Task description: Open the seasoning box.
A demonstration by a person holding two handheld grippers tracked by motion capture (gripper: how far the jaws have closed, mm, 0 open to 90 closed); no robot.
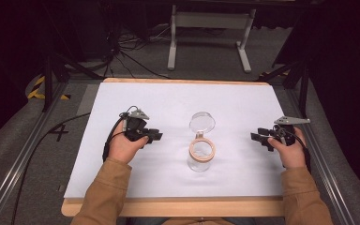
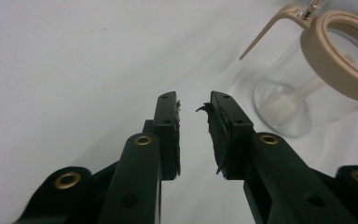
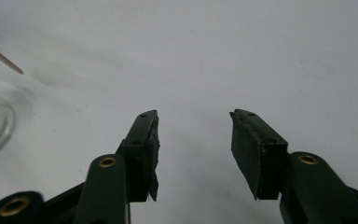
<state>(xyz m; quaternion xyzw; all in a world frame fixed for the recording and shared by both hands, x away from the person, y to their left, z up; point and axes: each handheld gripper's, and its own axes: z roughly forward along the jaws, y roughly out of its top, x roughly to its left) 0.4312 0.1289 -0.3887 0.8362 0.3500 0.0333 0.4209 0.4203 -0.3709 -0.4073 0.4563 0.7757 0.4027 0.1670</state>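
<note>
I see the bench [image 1: 122, 178] covered by a white sheet with a wooden edge along the near side, and both forearms in tan sleeves [image 1: 104, 192] come in from the bottom of the high view. On the left, the left tool [image 1: 155, 136] rests low over the white surface in the person's left hand [image 1: 122, 146], pointing toward the middle of the bench; in the left gripper view its jaws stand a little apart with nothing between them, and the pads [image 2: 170, 140] look worn and ragged at the edges. A black cable [image 1: 108, 140] trails back from it along the wrist. At the middle of the bench stands a clear glass jar [image 1: 200, 157] with a tan ring around its mouth; its round clear lid [image 1: 202, 122] is swung open on the far side, hinged at the rim. In the left gripper view the jar sits ahead and to the right of the jaws, apart from them, with a thin tan wire clasp [image 2: 263, 32] arching off its rim. On the right, the right tool [image 1: 258, 137] is held in the right hand [image 1: 291, 151], pointing inward at the jar and well apart from it. Its jaws are spread wide and empty in the right gripper view, white surface showing between them. The jar's base edge shows at that view's left margin.
</note>
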